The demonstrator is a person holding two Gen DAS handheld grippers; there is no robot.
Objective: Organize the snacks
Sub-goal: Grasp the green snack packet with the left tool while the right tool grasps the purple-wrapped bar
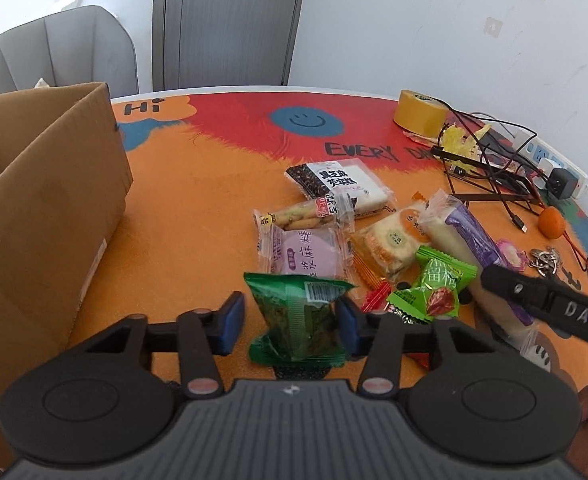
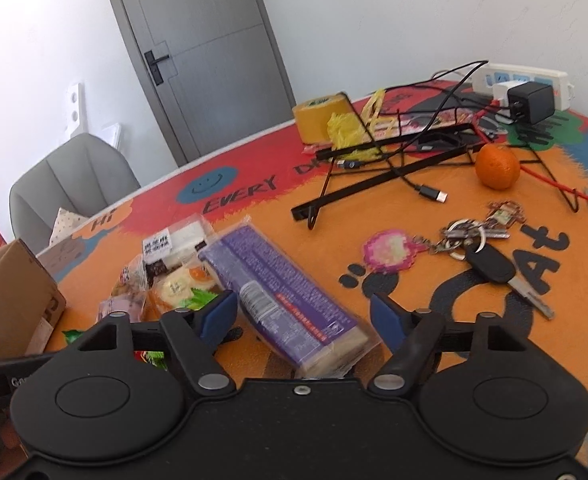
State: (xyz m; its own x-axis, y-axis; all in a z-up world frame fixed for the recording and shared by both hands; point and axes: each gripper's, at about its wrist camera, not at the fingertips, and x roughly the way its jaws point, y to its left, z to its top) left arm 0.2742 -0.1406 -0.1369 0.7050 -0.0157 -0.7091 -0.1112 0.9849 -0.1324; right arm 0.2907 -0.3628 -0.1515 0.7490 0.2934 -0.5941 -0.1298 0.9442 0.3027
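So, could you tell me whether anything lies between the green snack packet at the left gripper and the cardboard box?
Nothing visible does. The green snack packet sits between the open fingers of the left gripper, and only bare orange tablecloth lies between it and the cardboard box to the left. The other snacks lie to the right, away from that path.

Glossy, crinkled green film wraps the snack packet sitting between the matt blue pads of the left gripper, whose body is matt black plastic. The long purple cake packet has clear, shiny film ends. The cardboard box is plain brown, dull and creased. The counter carries a smooth printed covering with a faint sheen. Keys show bright metal beside a dimpled orange and a matt yellow tape roll.
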